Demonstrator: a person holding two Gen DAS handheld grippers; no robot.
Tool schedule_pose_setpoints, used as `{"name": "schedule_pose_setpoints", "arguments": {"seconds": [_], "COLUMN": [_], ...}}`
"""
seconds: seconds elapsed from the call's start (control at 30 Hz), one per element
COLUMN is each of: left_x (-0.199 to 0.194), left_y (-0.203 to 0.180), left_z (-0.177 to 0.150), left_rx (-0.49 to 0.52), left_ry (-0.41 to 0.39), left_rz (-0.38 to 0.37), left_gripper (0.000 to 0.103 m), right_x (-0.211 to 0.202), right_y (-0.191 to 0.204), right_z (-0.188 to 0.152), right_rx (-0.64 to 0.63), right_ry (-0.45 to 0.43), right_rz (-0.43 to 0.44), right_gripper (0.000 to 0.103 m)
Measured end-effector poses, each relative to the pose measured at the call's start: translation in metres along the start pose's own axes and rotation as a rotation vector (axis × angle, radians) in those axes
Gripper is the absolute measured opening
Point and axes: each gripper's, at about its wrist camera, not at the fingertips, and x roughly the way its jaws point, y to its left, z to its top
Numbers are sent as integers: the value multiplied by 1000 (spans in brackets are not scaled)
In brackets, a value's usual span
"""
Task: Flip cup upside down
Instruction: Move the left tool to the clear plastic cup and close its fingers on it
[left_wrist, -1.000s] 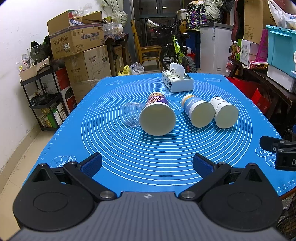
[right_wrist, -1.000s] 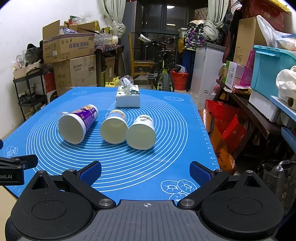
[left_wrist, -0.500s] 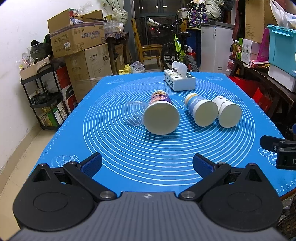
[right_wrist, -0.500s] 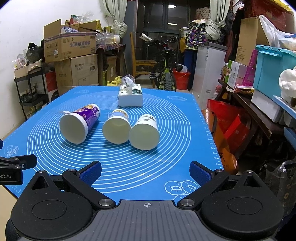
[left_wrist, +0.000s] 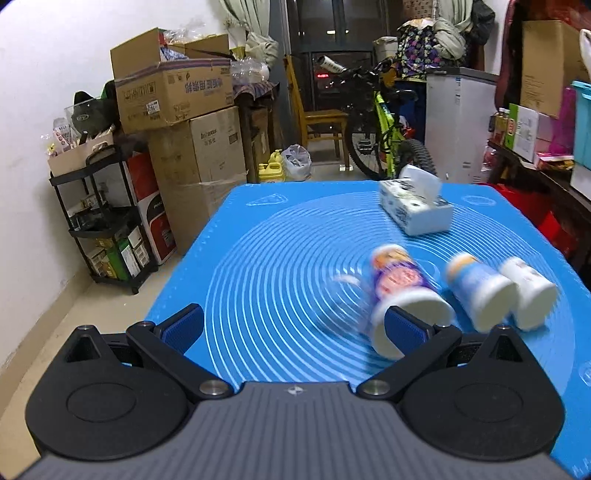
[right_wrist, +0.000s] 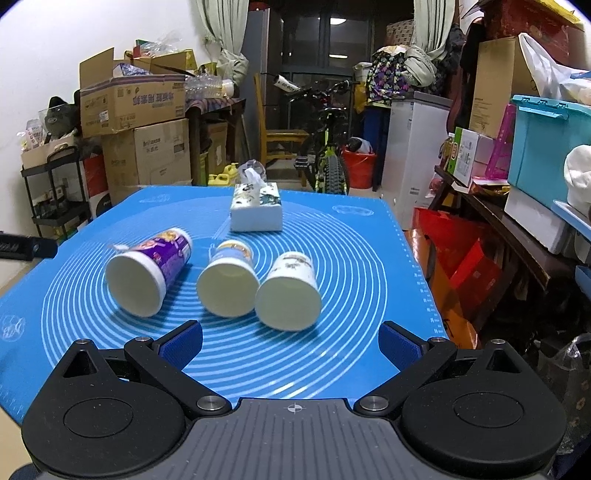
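Three paper cups are found lying on their sides on the blue mat (right_wrist: 351, 258): purple cup (right_wrist: 149, 269), blue cup (right_wrist: 229, 282), white cup (right_wrist: 290, 291). Left gripper (left_wrist: 293, 326) and right gripper (right_wrist: 290, 341) are held released, nothing grasped

On the desk (right_wrist: 369, 236), three paper cups lie on their sides in a row, mouths toward the cameras: the leftmost cup (right_wrist: 147, 271), the middle cup (right_wrist: 229, 282) just beside it, and the rightmost cup (right_wrist: 290, 291) touching the middle one. Behind them, toward the desk's far edge, sits a tissue box (right_wrist: 256, 212). Past the desk, stacked cardboard boxes (right_wrist: 136, 129) stand at the left, with a bicycle (right_wrist: 328, 147) behind the centre and a chair (right_wrist: 277, 140) to its left.
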Motion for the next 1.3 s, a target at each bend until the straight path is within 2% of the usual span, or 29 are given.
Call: {"name": "schedule_pose_setpoints", "arguments": {"seconds": [0.2, 0.37, 0.47, 0.73, 1.0, 1.07, 1.13, 1.2, 1.3], "left_x": [45, 82, 96, 118, 125, 128, 130, 131, 130], "left_y": [7, 9, 12, 10, 13, 10, 5, 2, 2], "left_z": [17, 23, 24, 22, 23, 21, 19, 17, 16], "left_rx": [42, 38, 38, 85, 28, 27, 34, 35, 23], "left_ry": [8, 74, 112, 160, 204, 219, 229, 233, 233], "left_rz": [-55, -129, -173, -225, -351, -374, -384, -386, -389], "left_gripper": [103, 102, 102, 101, 82, 79, 75, 63, 61], "right_x": [17, 31, 37, 49, 53, 53, 53, 53, 53], "right_y": [-5, -15, -21, -27, -25, -25, -25, -25, -25], "right_z": [5, 4, 3, 0, -2, -2, -2, -2, -2], "right_rx": [14, 33, 42, 65, 63, 63, 64, 65, 64], "right_ry": [1, 19, 28, 51, 62, 61, 60, 60, 60], "right_rz": [-27, -55, -74, -88, -89, -90, -91, -91, -91], "right_gripper": [101, 100, 100, 100, 100, 100, 100, 100, 100]}}
